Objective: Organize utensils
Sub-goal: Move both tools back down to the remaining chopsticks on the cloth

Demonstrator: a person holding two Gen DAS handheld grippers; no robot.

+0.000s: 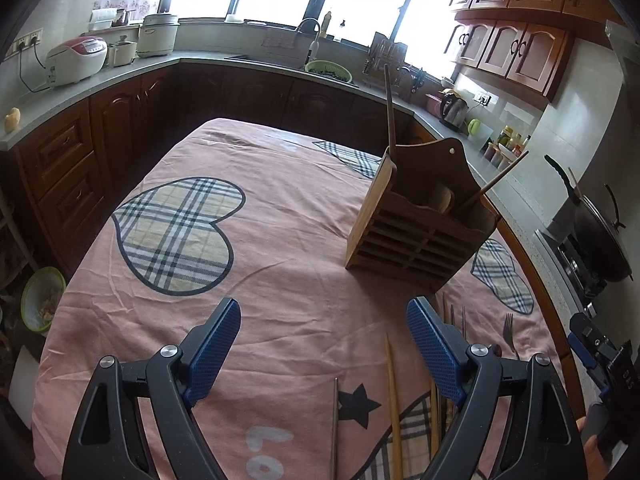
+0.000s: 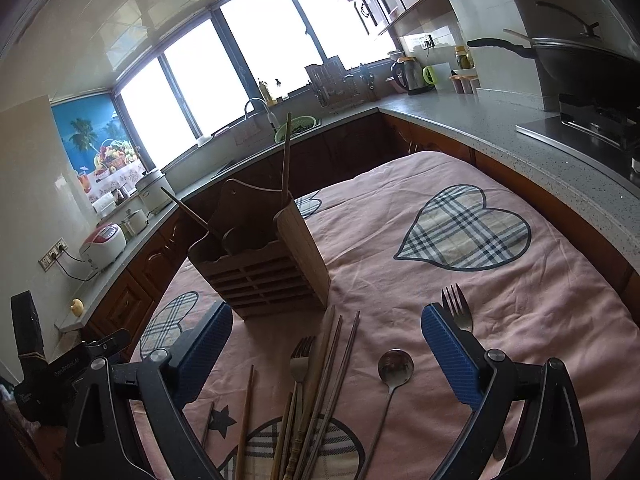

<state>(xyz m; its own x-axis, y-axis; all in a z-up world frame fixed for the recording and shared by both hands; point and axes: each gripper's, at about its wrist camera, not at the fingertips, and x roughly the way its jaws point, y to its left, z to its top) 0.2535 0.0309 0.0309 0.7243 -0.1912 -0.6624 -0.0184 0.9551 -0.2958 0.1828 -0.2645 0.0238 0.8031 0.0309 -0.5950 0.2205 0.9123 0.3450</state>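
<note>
Inside wooden holder (image 2: 260,264) — two upright chopsticks (image 2: 285,152).

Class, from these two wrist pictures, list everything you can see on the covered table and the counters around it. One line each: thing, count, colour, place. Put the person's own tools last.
Tablecloth: one, pink with plaid hearts, over the table.
Utensil holder: one, brown wood, upright on the cloth; two long wooden handles stick out of it.
Chopsticks: several, brown, loose in front of the holder.
Forks: two, metal, on the cloth.
Spoon: one, metal, between the forks.
Rice cooker: one, white and red, left counter.
Kettle: one, steel and black, far counter.
Wok: one, black, on the stove.
Left hand-held gripper: black with blue pads, open, empty.
Right hand-held gripper: same, open, empty.
</note>
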